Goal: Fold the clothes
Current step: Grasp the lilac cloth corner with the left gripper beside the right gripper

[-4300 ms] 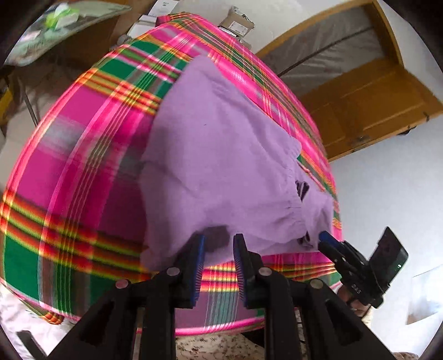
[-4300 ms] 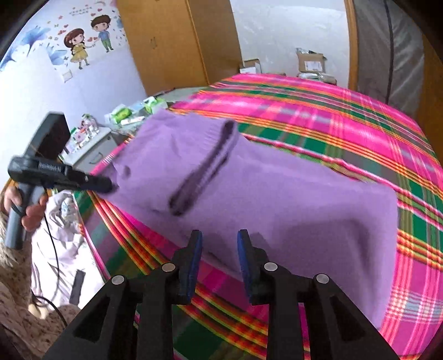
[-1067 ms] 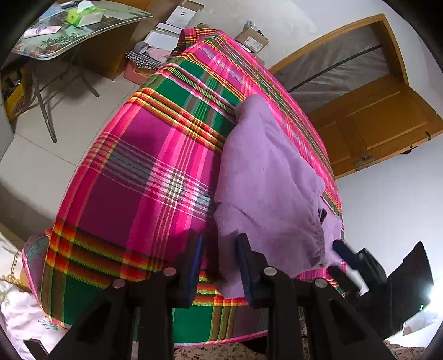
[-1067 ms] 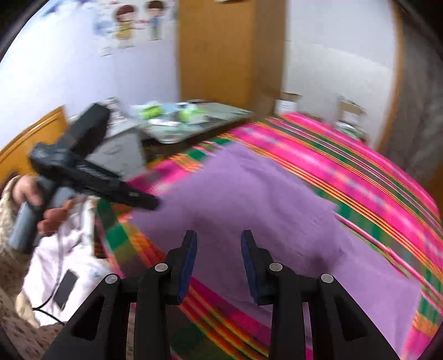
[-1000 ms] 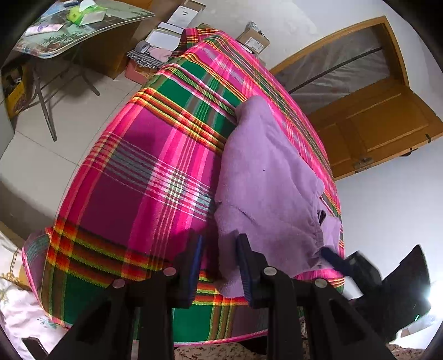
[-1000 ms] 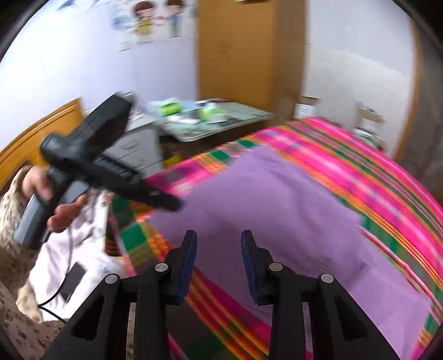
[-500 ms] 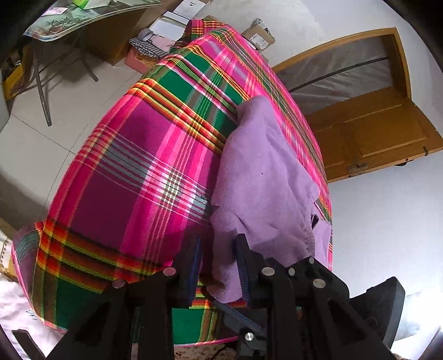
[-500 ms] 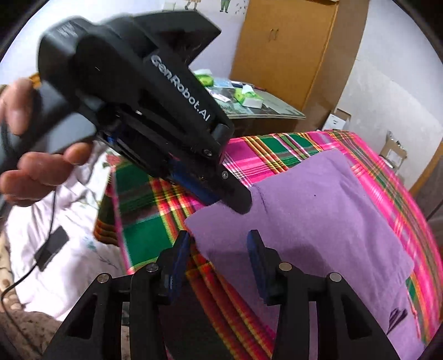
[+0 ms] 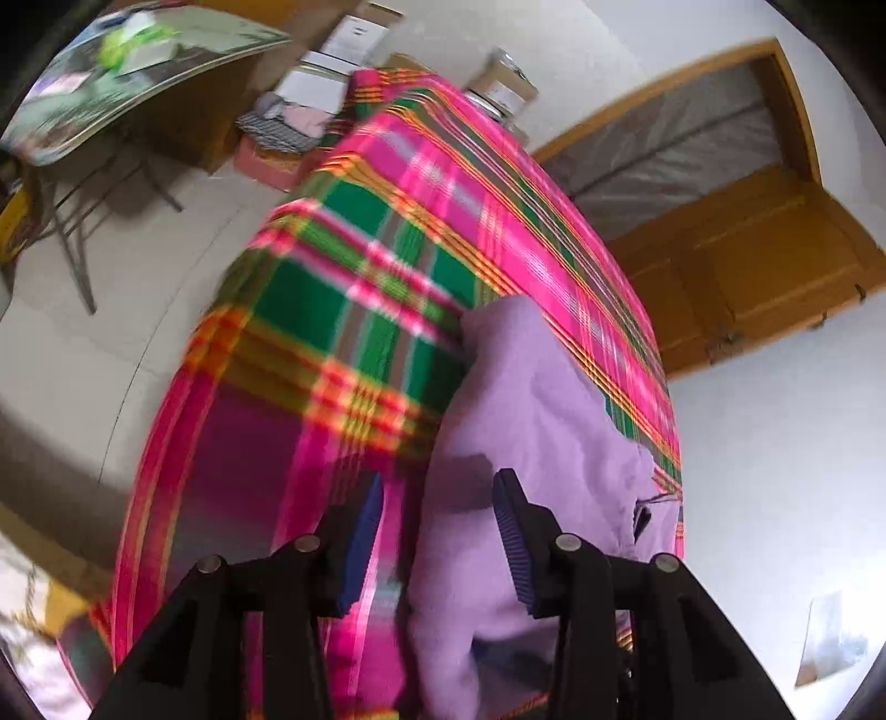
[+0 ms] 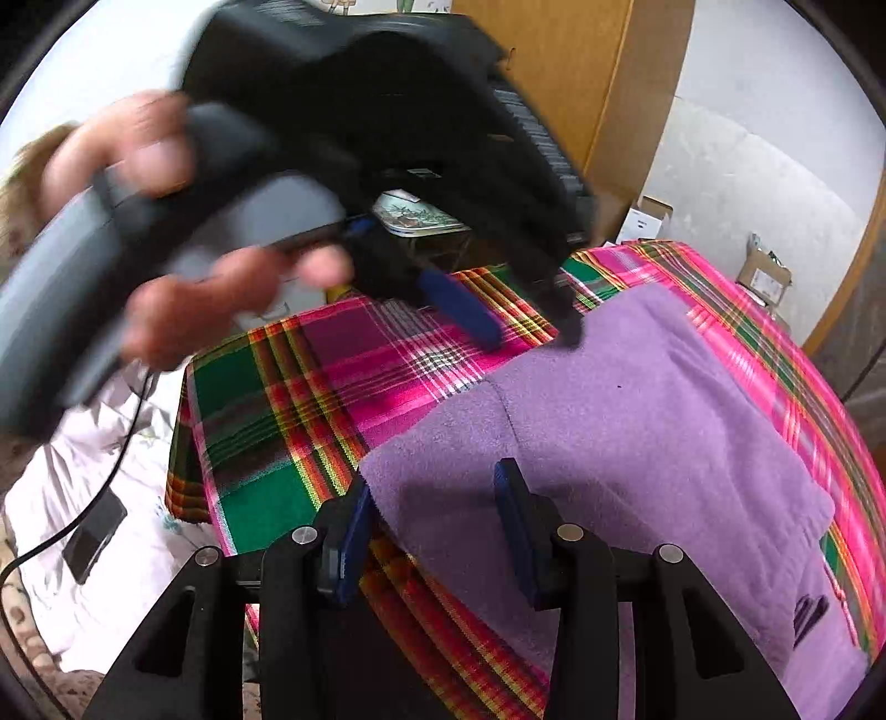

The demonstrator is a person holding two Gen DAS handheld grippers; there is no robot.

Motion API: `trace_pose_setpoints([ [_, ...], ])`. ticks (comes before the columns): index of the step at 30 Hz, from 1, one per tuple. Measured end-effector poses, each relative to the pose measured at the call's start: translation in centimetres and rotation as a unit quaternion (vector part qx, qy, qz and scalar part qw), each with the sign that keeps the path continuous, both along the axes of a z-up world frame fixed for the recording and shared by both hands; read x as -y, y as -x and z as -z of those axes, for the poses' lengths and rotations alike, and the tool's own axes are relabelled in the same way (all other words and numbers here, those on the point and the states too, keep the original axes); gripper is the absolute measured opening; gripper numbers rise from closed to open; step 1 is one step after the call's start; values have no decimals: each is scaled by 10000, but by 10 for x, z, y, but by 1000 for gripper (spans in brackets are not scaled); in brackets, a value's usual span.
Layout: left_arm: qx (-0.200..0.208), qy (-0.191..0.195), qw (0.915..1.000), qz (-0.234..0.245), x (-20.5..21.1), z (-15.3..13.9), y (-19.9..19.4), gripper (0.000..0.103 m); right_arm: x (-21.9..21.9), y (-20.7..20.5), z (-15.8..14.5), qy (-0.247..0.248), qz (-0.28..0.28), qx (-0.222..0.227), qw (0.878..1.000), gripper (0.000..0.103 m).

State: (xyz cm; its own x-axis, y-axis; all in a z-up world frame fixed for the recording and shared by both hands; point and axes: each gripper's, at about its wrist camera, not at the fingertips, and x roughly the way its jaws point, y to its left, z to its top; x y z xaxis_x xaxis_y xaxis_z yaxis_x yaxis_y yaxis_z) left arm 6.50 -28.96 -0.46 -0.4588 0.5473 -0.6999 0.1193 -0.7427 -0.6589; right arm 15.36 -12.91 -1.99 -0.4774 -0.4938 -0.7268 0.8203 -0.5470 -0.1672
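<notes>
**Right tool** (image 10: pixel 434 479): half open, jaws just widened, nothing gripped. Near corner of the purple garment (image 10: pixel 637 432) in the gap between the pads; contact impossible to judge.

**Left tool** (image 9: pixel 437 482): also half open, jaws just parted, nothing pinched. Left edge of the garment in the gap, pads clear of it. In the right wrist view, held in a hand (image 10: pixel 194 288), blurred, one fingertip down at the garment's far left edge.

**Purple garment:** thick, fleecy knit, already doubled into a rough oblong. Flat on the near end of the bed, toward its right side and close to the foot edge. Small dark mark (image 10: pixel 808 609) near the right end.
- Handling, as a judgement: light, soft, limp, not fragile, not slippery; likely to sag and drag on the cover if lifted by one point.
- Best hold: the two left corners, near and far, pinched through both layers and carried across together.
- Risk: layers sliding apart under a shallow pinch.

**Plaid cover** (image 9: pixel 343 310): pink, green and orange, smooth over the bed, hanging down at the foot.

**White bedding** (image 10: pixel 83 526): heaped beside the bed at lower left, with a dark phone (image 10: pixel 94 534) on a cable.

**Desk** (image 9: pixel 138 72): glass-topped, on thin metal legs, beyond the far left corner of the bed, with small green and white items on it.

**Cardboard boxes** (image 9: pixel 343 39): on the pale tiled floor along the far white wall.

**Wooden door** (image 9: pixel 747 277): far right, beside a grey curtained opening.

**Wooden wardrobe** (image 10: pixel 581 83): far side, behind the desk.
</notes>
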Motion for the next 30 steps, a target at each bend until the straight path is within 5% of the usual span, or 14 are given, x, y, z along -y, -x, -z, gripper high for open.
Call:
trace_pose_setpoints([
  [8,191,-278,9991,271,-5,6,56,40,-4,7,1,105,18,137,9998,36],
  [14,360,-385,9977,419,-14,13,80,18,-9,15,1,289,103,286,9991,24],
  [22,264,-232,9986,397,-19,-10,71,14,-19,20,-6,647,175,453,9967,16],
  [30,-75,-26,9990,442,-35,-60,61,14,-43,12,-47,1275,281,279,9911,15],
])
